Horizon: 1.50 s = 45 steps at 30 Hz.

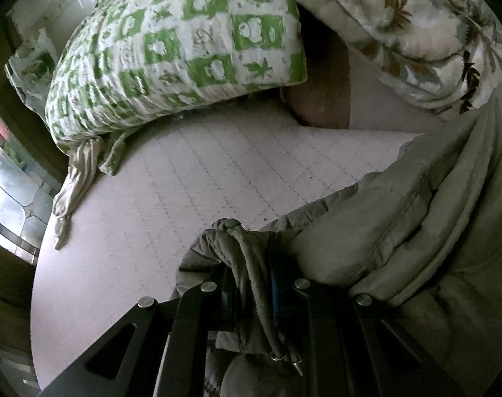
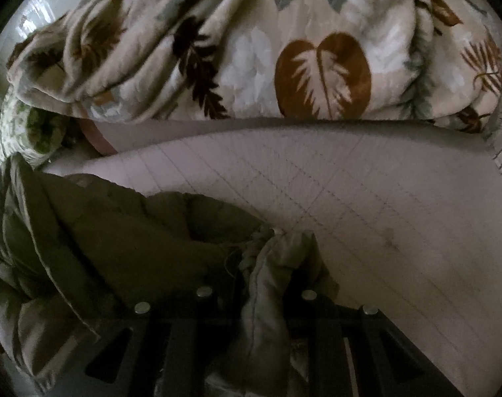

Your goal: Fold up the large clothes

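An olive-green padded jacket (image 1: 416,218) lies bunched on the pale quilted bed sheet (image 1: 191,178). In the left wrist view my left gripper (image 1: 251,264) is shut on a gathered edge of the jacket, and a cord with metal tips hangs below the pinch. The rest of the jacket spreads to the right. In the right wrist view my right gripper (image 2: 267,264) is shut on another bunched edge of the same jacket (image 2: 118,231), whose bulk lies to the left on the sheet (image 2: 383,198). Fabric hides the fingertips of both grippers.
A green-and-white checked pillow (image 1: 184,49) lies at the far left of the bed. A cream leaf-print blanket (image 2: 251,49) is heaped along the far side. A window (image 1: 9,182) sits beyond the bed's left edge. Bare quilted sheet lies between jacket and bedding.
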Motion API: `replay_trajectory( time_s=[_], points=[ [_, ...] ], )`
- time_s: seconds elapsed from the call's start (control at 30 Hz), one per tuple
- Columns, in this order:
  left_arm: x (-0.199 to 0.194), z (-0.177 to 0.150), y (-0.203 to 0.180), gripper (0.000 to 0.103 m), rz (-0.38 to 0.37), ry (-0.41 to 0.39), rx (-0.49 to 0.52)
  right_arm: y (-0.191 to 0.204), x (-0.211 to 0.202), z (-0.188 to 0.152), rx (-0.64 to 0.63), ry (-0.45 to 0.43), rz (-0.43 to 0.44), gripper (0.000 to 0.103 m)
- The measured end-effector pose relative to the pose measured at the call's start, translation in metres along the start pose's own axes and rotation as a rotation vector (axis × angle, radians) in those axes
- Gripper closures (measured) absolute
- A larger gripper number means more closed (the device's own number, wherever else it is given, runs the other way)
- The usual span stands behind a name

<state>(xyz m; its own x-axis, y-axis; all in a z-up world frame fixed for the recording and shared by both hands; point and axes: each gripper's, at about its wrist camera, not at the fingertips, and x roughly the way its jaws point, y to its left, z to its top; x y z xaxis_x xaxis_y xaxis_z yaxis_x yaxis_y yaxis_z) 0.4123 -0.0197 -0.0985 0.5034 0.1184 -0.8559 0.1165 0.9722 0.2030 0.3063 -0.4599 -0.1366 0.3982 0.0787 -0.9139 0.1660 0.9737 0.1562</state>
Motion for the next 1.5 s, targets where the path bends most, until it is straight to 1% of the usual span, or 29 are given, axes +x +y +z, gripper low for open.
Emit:
replay_trajectory(
  time_s=[0.13, 0.37, 0.6, 0.67, 0.73, 0.8, 0.9, 1.0, 1.13, 1.17, 1.2, 1.27, 1.3, 1.4, 1.5],
  points=[
    [0.012, 0.003, -0.001, 0.087, 0.002, 0.001, 0.005, 0.001, 0.018, 0.006, -0.004, 0.044, -0.009, 0.084],
    [0.024, 0.002, -0.001, 0.086, -0.006, 0.006, 0.003, 0.006, 0.034, 0.009, -0.007, 0.066, -0.041, 0.084],
    [0.026, 0.002, -0.003, 0.086, 0.001, 0.01, 0.017, 0.007, 0.034, 0.007, 0.015, 0.043, -0.042, 0.084],
    [0.023, 0.002, 0.0, 0.087, -0.014, 0.005, 0.015, 0.008, 0.031, 0.007, 0.003, 0.041, -0.041, 0.084],
    [0.018, 0.001, 0.003, 0.086, -0.021, -0.01, 0.009, 0.006, 0.024, 0.007, 0.008, 0.03, -0.021, 0.083],
    [0.011, -0.001, 0.005, 0.086, -0.032, -0.019, 0.024, -0.002, 0.017, 0.009, 0.043, 0.026, 0.021, 0.081],
    [0.003, 0.0, 0.01, 0.085, -0.049, -0.01, 0.005, -0.01, 0.007, 0.011, 0.1, 0.019, 0.079, 0.078],
    [-0.009, 0.003, 0.02, 0.083, -0.088, -0.006, -0.056, -0.016, -0.005, 0.01, 0.143, 0.003, 0.113, 0.075],
    [-0.029, 0.009, 0.039, 0.08, -0.163, -0.027, -0.151, -0.021, -0.017, 0.012, 0.181, -0.012, 0.152, 0.069],
    [-0.033, 0.01, 0.043, 0.079, -0.183, -0.021, -0.168, -0.023, -0.022, 0.012, 0.193, -0.013, 0.168, 0.066],
    [-0.036, 0.012, 0.046, 0.078, -0.198, -0.015, -0.176, -0.024, -0.025, 0.012, 0.202, -0.013, 0.182, 0.05],
    [-0.041, 0.013, 0.048, 0.076, -0.211, -0.011, -0.176, -0.028, -0.033, 0.011, 0.23, -0.029, 0.218, 0.021],
    [-0.044, 0.013, 0.048, 0.076, -0.212, -0.011, -0.173, -0.029, -0.037, 0.011, 0.239, -0.04, 0.225, 0.015],
    [-0.054, 0.016, 0.05, 0.075, -0.221, -0.017, -0.175, -0.029, -0.053, 0.011, 0.223, -0.065, 0.193, 0.015],
    [-0.062, 0.018, 0.058, 0.073, -0.251, -0.019, -0.212, -0.028, -0.064, 0.009, 0.21, -0.073, 0.19, 0.014]
  ],
)
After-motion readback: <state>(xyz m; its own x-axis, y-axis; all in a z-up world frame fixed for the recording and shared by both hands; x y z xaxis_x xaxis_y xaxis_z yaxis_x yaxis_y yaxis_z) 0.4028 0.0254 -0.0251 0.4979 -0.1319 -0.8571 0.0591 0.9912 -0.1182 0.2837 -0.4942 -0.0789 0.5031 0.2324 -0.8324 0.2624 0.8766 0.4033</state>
